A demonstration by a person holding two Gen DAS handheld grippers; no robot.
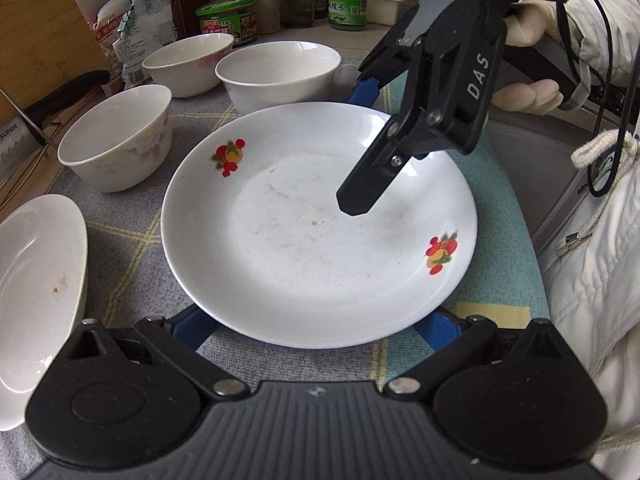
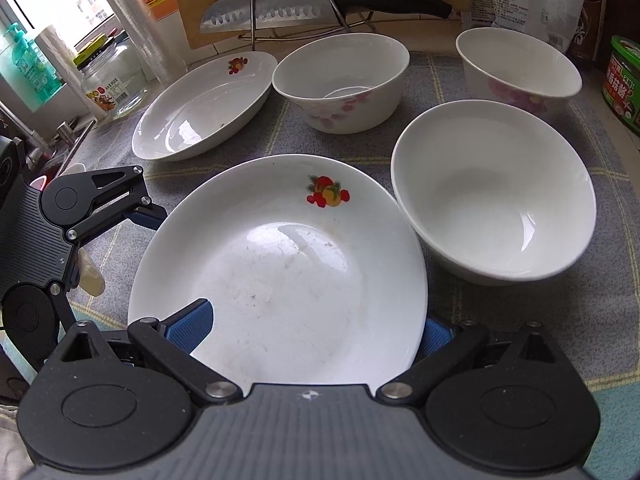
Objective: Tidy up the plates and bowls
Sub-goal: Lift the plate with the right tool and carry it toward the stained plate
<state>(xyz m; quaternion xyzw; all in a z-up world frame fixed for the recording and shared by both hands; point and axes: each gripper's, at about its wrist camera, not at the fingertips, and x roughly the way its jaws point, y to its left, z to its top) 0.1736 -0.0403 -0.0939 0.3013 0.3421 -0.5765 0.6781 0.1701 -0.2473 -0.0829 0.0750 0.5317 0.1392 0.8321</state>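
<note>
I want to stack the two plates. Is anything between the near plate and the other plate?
Nothing visible: only bare cloth separates the near plate and the other plate. A floral bowl stands beside the gap; the left tool sits at the near plate's rim.

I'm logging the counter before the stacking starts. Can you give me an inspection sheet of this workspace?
Surface: grey checked cloth mat, lying flat on the counter.
Job's things: white fruit-printed plate in the centre, with faint smears; second white fruit-printed plate apart from it; plain white bowl; two pink-flowered white bowls. Nothing is stacked.
Clutter: steel knife on a wire rack; green-lidded glass jar; bottles and bags behind.
Grippers: left gripper open, fingers at the centre plate's near rim. Right gripper open, one finger over that plate, the other hidden past its rim.
Cables: black cable by the white sleeve.
Surroundings: bright window.
</note>
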